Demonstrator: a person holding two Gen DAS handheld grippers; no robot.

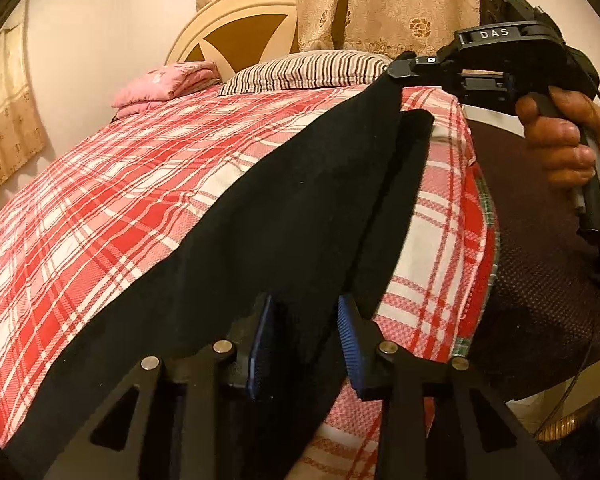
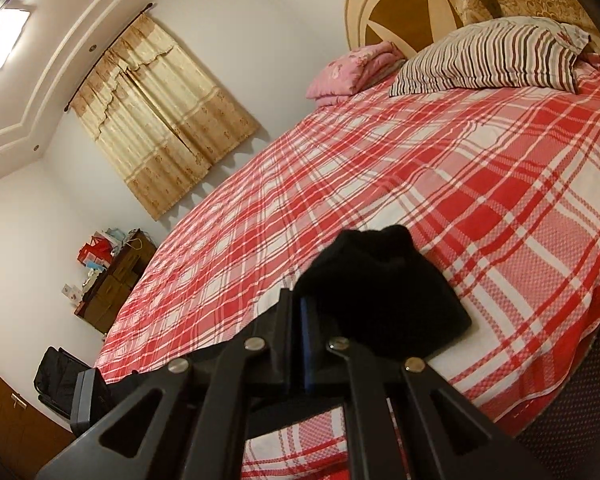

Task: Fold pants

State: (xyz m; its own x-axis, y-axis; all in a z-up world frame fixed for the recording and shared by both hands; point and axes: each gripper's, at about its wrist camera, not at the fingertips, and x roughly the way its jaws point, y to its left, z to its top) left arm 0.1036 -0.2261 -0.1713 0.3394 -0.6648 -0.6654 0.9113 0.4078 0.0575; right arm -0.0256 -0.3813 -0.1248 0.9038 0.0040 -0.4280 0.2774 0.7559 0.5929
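Two hand-held grippers have the black pants (image 1: 260, 216) between them, stretched in the air just above the red plaid bed (image 1: 100, 184).

On the left, the left hand-held gripper (image 1: 305, 344) has its blue pads (image 1: 260, 344) only partly closed, with dark cloth lying in the gap between them; whether they truly pinch it or the cloth merely drapes through I cannot tell. From there the pants run up and away as a long dark band over the plaid sheet toward the striped pillow (image 1: 308, 70).

On the right, the right hand-held gripper (image 1: 400, 68) is clamped tight on the far end of the garment, and the right wrist view confirms it: a bunched black wad of cloth (image 2: 380, 292) sits squeezed between its nearly closed fingers.

The step in hand looks like carrying one end over to meet the other. To do it well, I would keep both ends level and the cloth lightly taut so the two legs stay stacked, watch the loose lower edge (image 1: 416, 152) that hangs apart from the main band, and lower the fabric flat onto the bed before letting either end go.
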